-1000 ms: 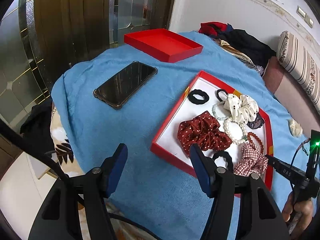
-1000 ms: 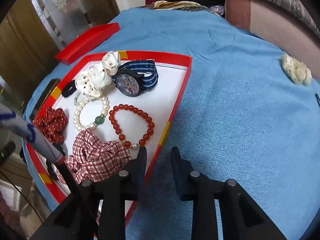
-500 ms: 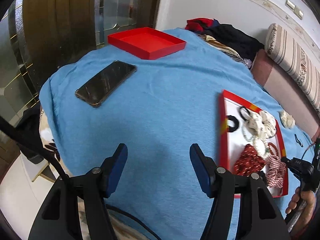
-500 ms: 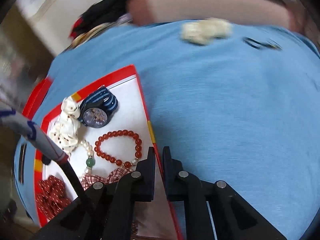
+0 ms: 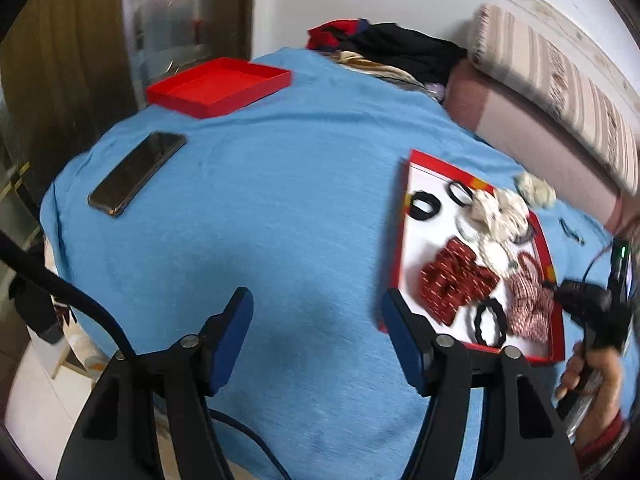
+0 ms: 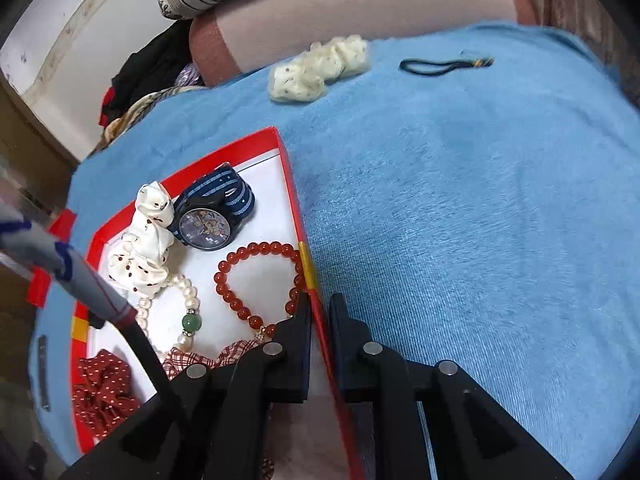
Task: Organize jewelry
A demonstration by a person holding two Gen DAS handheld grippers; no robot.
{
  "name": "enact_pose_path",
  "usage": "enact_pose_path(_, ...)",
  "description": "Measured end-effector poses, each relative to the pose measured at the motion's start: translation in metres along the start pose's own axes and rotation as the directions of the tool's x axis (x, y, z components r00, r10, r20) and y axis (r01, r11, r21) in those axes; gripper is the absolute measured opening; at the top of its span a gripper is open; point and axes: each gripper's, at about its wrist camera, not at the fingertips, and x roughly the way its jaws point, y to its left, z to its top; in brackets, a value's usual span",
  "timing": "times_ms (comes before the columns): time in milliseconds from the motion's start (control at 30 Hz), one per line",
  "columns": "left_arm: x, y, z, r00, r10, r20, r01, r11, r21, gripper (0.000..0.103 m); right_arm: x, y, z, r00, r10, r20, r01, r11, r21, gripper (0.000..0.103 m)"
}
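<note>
Right gripper (image 6: pixel 320 312) pinches the right wall of the red tray (image 6: pixel 289 168), one black finger inside it and one outside on the blue cloth (image 6: pixel 460 220); its jaws have just eased apart a little around that wall. Left gripper (image 5: pixel 316 320) hangs over bare cloth left of the tray, jaws wide and just widened further, nothing between them.

In the tray lie three black hair ties (image 5: pixel 425 205), three scrunchies, namely a cream dotted one (image 6: pixel 146 240), a dark red dotted one (image 6: pixel 102 390) and a red plaid one (image 6: pixel 208 356), then two bead bracelets, one red (image 6: pixel 256 280) and one pearl with a green bead (image 6: pixel 188 312), and one blue-strapped watch (image 6: pixel 212 216).

Outside it, far on the cloth, sit one fuzzy cream scrunchie (image 6: pixel 320 66) and one thin black tie (image 6: pixel 444 65). At far left rest one red lid (image 5: pixel 218 86) and one phone (image 5: pixel 136 172). A striped pillow (image 5: pixel 560 80) and heaped clothes (image 5: pixel 392 46) lie beyond. A cable (image 6: pixel 132 328) crosses in front of the pearls.
</note>
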Motion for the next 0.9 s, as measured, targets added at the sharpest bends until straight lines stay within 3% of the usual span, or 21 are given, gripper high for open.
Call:
enact_pose_path(67, -0.007, -0.012, -0.006, 0.999, 0.021, 0.026, -0.022, 0.999, 0.033, 0.07, -0.013, -0.002, 0.003, 0.999, 0.027, 0.024, -0.026, 0.999, -0.027, 0.025)
enact_pose_path(133, -0.014, -0.019, -0.01, 0.998, 0.04, 0.052, -0.043, 0.998, 0.056, 0.07, -0.026, -0.002, 0.003, 0.998, 0.035, 0.059, -0.031, 0.998, -0.06, 0.046)
enact_pose_path(200, -0.022, -0.024, -0.011, 0.994, 0.057, 0.09, -0.063, 0.996, 0.064, 0.072, -0.046, -0.003, 0.003, 0.995, 0.029, 0.093, -0.019, 0.994, -0.109, 0.053)
enact_pose_path(267, -0.033, -0.027, -0.013, 0.988, 0.079, 0.134, -0.088, 0.994, 0.066, 0.083, -0.061, -0.004, -0.001, 0.995, 0.032, 0.097, -0.017, 0.989, -0.148, 0.053)
enact_pose_path(367, -0.052, -0.034, -0.014, 0.97, 0.11, 0.216, -0.127, 0.99, 0.066, 0.091, -0.089, -0.006, -0.02, 0.994, 0.04, 0.103, -0.015, 0.973, -0.23, 0.061)
enact_pose_path(533, -0.079, -0.055, -0.016, 0.948, 0.118, 0.295, -0.157, 0.981, 0.112, 0.097, -0.117, -0.002, -0.06, 0.993, 0.025, 0.118, 0.02, 0.93, -0.368, 0.066)
enact_pose_path(700, -0.1, -0.084, -0.026, 0.947, 0.056, 0.315, -0.114, 0.979, 0.167, 0.097, -0.13, 0.0, -0.087, 0.992, 0.02, 0.122, 0.034, 0.904, -0.427, 0.068)
enact_pose_path(900, -0.114, -0.108, -0.038, 0.959, 0.014, 0.281, -0.072, 0.978, 0.194, 0.097, -0.148, -0.004, -0.098, 0.99, 0.026, 0.14, 0.038, 0.898, -0.439, 0.07)
